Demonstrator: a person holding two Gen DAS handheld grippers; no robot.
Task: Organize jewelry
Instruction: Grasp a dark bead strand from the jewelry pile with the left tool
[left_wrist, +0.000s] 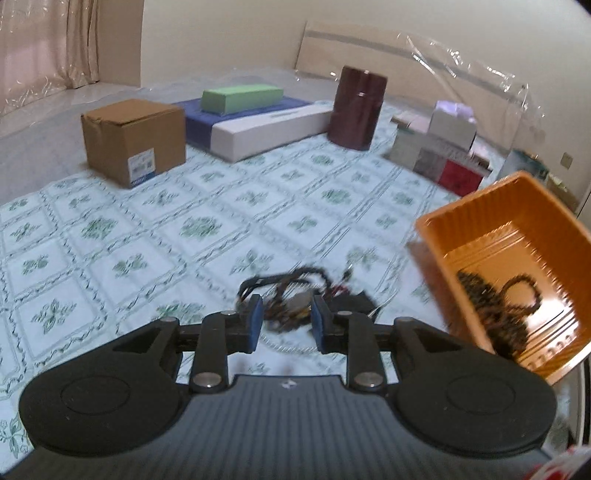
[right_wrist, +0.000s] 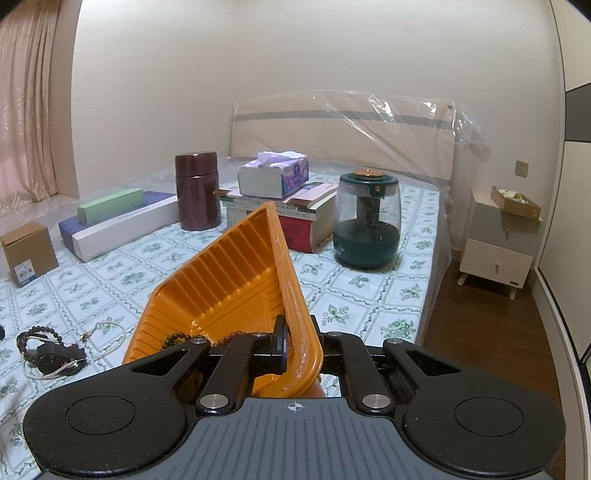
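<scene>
A pile of jewelry (left_wrist: 295, 295) lies on the floral bed sheet: dark bead bracelets, a watch and a white pearl string. It also shows in the right wrist view (right_wrist: 51, 354). My left gripper (left_wrist: 286, 321) is open, with its blue pads on either side of the pile, low over it. My right gripper (right_wrist: 295, 350) is shut on the rim of an orange plastic tray (right_wrist: 236, 280) and holds it tilted. The tray (left_wrist: 517, 236) holds dark bead strands (left_wrist: 495, 306), which also show in the right wrist view (right_wrist: 177, 338).
At the back stand a cardboard box (left_wrist: 133, 142), a green box (left_wrist: 242, 98) on blue and white boxes, a maroon canister (left_wrist: 356, 107), a tissue box on books (right_wrist: 273, 177) and a green humidifier (right_wrist: 365, 221). The bed edge and a nightstand (right_wrist: 498, 251) are at the right.
</scene>
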